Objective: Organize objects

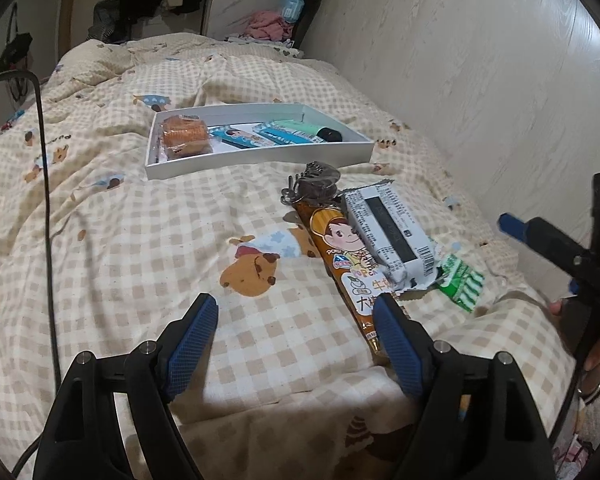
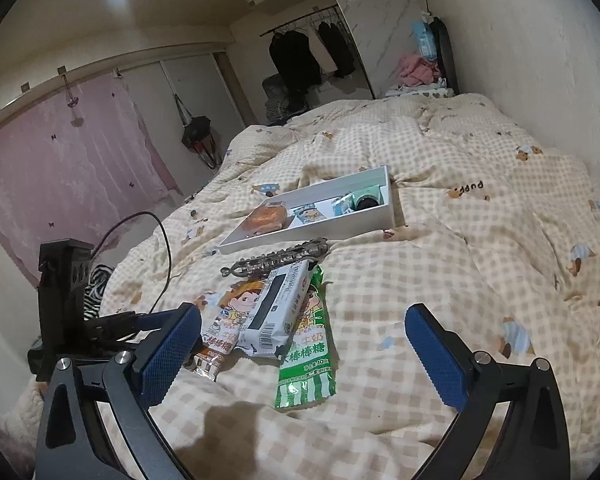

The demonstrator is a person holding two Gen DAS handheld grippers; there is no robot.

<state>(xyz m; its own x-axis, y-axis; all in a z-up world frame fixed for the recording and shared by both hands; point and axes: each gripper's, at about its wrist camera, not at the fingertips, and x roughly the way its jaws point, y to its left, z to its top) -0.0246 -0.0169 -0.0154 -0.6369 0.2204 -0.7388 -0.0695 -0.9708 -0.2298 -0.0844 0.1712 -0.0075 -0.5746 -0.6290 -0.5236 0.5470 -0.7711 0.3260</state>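
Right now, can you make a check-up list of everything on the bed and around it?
Surface: checked bear-print quilt, rumpled.
Job's things: white tray holds a pastry, blue packets and a mint tube. Outside it lie a hair claw, brown lollipop pack, green lollipop pack and a white wrapped bar resting across both packs.
Clutter: pink clothes at the far end of the bed.
Grippers: left gripper open, empty; right gripper open, empty.
Cables: black cable across the quilt's left side.
Surroundings: hanging dark clothes, pink curtain.
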